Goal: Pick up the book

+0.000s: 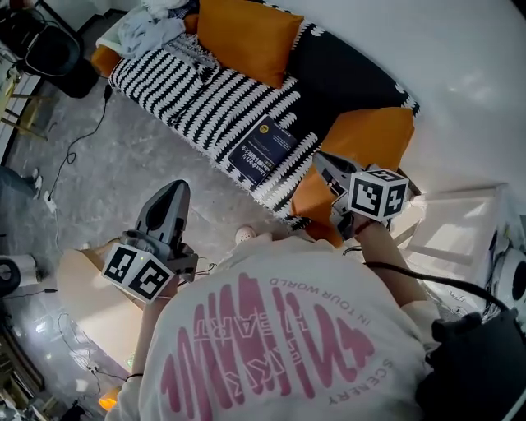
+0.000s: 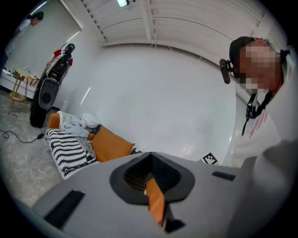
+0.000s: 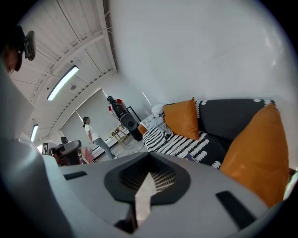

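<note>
Bright, even indoor light fills all three views. In the head view the white wall [image 1: 460,82] is washed out almost to pure white, and the grey floor [image 1: 123,173] carries only soft, faint shadows. Both gripper views are fisheye (straight lines bow, and the corners fall off into a black round vignette). A ceiling strip light [image 3: 62,83] glows in the right gripper view; a ceiling lamp [image 2: 123,3] flares at the top edge of the left one. Close to each lens, the left gripper [image 2: 156,200] and right gripper [image 3: 142,195] look soft and out of focus.
</note>
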{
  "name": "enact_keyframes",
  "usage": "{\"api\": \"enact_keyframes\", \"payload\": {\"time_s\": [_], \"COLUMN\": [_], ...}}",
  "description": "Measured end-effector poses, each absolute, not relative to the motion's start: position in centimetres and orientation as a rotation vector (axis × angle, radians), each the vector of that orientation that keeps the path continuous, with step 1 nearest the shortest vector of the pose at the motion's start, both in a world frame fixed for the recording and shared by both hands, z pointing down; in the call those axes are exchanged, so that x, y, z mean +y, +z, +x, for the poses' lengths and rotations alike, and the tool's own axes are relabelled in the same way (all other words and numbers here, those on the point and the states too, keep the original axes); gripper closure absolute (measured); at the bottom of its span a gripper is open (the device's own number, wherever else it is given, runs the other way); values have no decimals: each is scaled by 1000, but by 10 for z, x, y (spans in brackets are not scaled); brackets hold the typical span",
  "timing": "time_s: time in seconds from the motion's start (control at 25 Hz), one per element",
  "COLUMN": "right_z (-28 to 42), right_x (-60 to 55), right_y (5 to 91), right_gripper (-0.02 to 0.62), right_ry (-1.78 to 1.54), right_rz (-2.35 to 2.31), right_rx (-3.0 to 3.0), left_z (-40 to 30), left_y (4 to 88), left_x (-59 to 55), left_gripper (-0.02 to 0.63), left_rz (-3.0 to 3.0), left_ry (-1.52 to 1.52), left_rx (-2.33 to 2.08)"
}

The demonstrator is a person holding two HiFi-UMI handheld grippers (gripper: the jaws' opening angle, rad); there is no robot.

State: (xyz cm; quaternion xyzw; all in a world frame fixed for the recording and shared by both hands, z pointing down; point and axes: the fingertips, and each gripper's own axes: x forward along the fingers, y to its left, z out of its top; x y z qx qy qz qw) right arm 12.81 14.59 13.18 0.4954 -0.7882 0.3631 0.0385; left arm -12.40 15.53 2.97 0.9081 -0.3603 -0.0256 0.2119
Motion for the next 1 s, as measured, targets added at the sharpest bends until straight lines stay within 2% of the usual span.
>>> {"api": "enact_keyframes", "payload": {"time_s": [1.0], "right_z": [80], "right_x": [123], "right_y": [137], "right_gripper": [584], "right_ry": [1190], "right_rz": [1717], "right_rx": [-2314], "left_z": [-166], "left_y": [32], "left_x": [92], "left_gripper": [598], "left_rz": [2575], "left_ry": [-48], "left_rx": [-794]}}
